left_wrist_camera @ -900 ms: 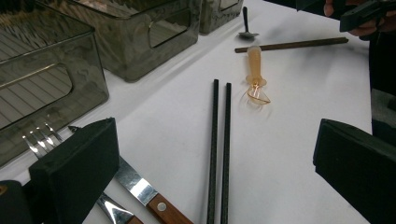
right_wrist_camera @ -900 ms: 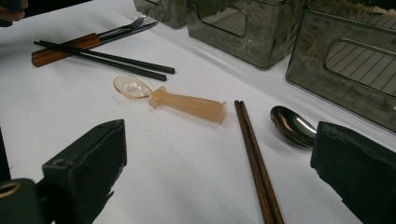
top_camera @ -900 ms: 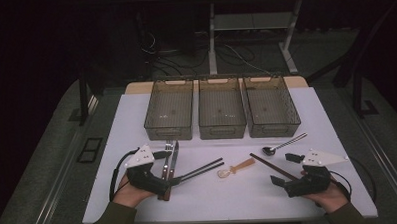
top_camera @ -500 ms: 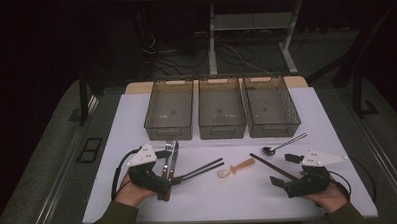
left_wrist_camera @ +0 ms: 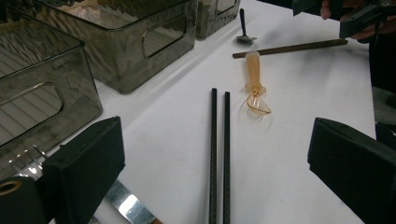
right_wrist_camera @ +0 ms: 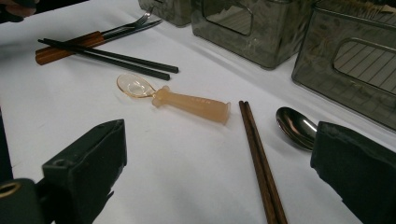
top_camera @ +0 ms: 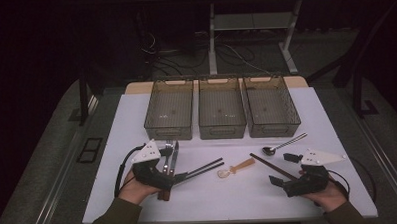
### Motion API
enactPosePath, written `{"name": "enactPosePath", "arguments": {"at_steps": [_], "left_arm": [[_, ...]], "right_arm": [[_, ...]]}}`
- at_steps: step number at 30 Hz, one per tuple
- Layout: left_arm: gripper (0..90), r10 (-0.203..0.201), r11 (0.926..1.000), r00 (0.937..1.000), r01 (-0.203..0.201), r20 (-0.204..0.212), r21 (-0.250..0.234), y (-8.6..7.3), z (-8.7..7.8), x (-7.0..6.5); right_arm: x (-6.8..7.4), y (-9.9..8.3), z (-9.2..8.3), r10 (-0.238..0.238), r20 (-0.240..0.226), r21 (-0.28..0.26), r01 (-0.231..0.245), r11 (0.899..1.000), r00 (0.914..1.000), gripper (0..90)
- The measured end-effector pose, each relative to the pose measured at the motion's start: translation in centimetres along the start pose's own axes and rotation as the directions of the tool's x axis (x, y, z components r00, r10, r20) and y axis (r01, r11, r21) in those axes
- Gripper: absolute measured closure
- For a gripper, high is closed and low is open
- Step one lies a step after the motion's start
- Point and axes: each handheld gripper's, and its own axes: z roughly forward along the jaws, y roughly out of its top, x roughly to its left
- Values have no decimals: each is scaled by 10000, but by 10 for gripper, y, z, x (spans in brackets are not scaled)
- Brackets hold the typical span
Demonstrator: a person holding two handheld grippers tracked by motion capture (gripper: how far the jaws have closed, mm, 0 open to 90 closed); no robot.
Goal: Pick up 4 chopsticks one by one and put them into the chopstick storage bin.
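Little has moved since the earlier frames; both grippers stay low at the table's near edge. Black chopsticks (top_camera: 204, 168) lie side by side, their long axis running from the left gripper (top_camera: 174, 169), jaws wide and empty, toward the orange spoon (top_camera: 235, 167). Brown chopsticks (top_camera: 271, 167) slant toward the right gripper (top_camera: 283, 169), also wide. Three bins (top_camera: 221, 108) stand behind.
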Motion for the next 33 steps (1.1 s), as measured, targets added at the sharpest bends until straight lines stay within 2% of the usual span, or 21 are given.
{"name": "enactPosePath", "arguments": {"at_steps": [9,14,22,30,33], "left_arm": [[65,132,9999,9997,-132,186,26,6,9,3],[74,109,9999,9998,-111,178,94,8,12,6],[138,17,10000,9998,-17,212,-7,14,22,11],[193,70,9999,9995,-73,298,125,20,32,13],[214,120,9993,9995,-131,293,355,20,33,11]], "right_arm": [[0,0,0,14,26,0,-14,10000,10000,39],[0,0,0,-47,18,40,47,10000,10000,39],[0,0,1,17,67,53,-17,10000,10000,39],[-1,-1,0,4,119,49,-5,10000,9999,39],[0,-1,0,-53,94,70,52,10000,9999,39]]}}
